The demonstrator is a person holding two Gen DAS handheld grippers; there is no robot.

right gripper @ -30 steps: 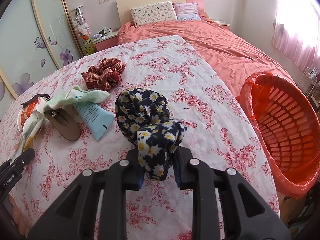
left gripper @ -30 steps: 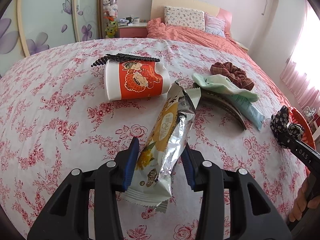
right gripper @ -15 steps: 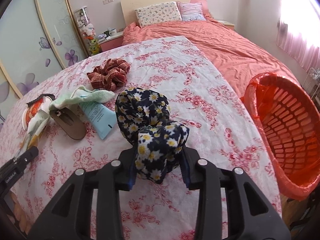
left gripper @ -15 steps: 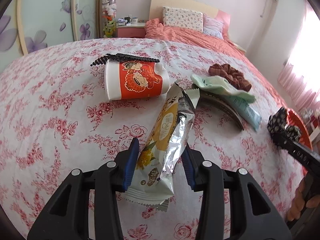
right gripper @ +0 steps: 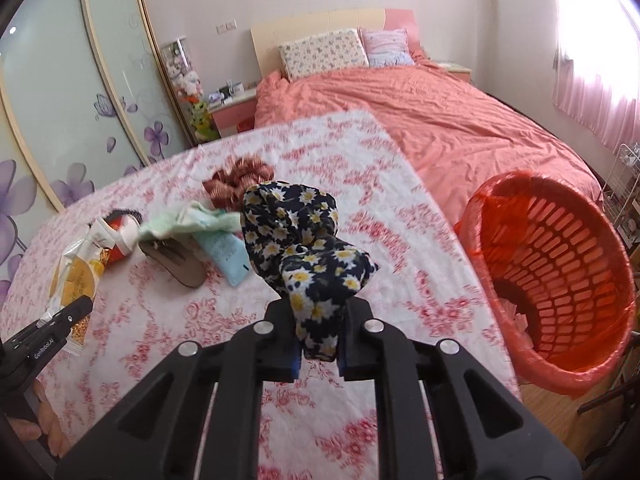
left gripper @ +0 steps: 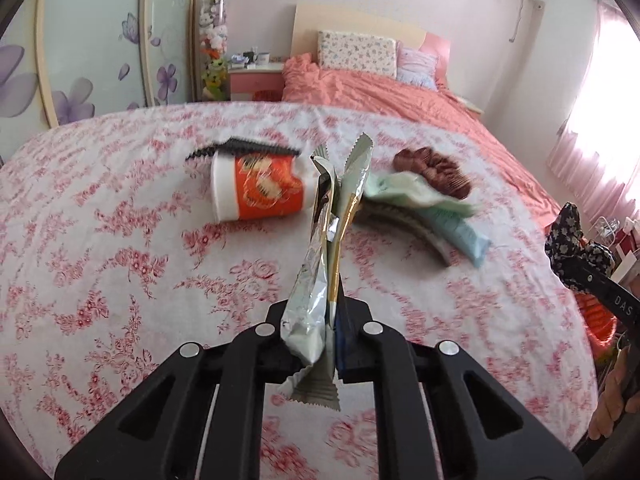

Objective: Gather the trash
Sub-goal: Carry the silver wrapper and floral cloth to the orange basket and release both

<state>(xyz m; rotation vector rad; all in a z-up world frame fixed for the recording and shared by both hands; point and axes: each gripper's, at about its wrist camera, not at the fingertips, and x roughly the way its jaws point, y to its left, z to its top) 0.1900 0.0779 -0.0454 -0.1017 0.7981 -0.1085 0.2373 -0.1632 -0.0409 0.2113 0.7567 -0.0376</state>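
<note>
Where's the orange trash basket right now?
In the right wrist view the orange basket sits on the floor at the right, off the floral bedspread's edge, beyond the right gripper clamped on the daisy-print scrunchie.

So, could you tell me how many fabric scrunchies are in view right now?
2: the dark daisy-print scrunchie is clamped in the right gripper, and the red-brown plaid scrunchie lies on the floral cloth behind it. Others may be hidden.

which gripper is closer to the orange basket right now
Right. The right gripper, shut on the floral scrunchie, is just beside the orange basket; the left gripper, clamping the snack wrapper, is farther across the bedspread.
</note>
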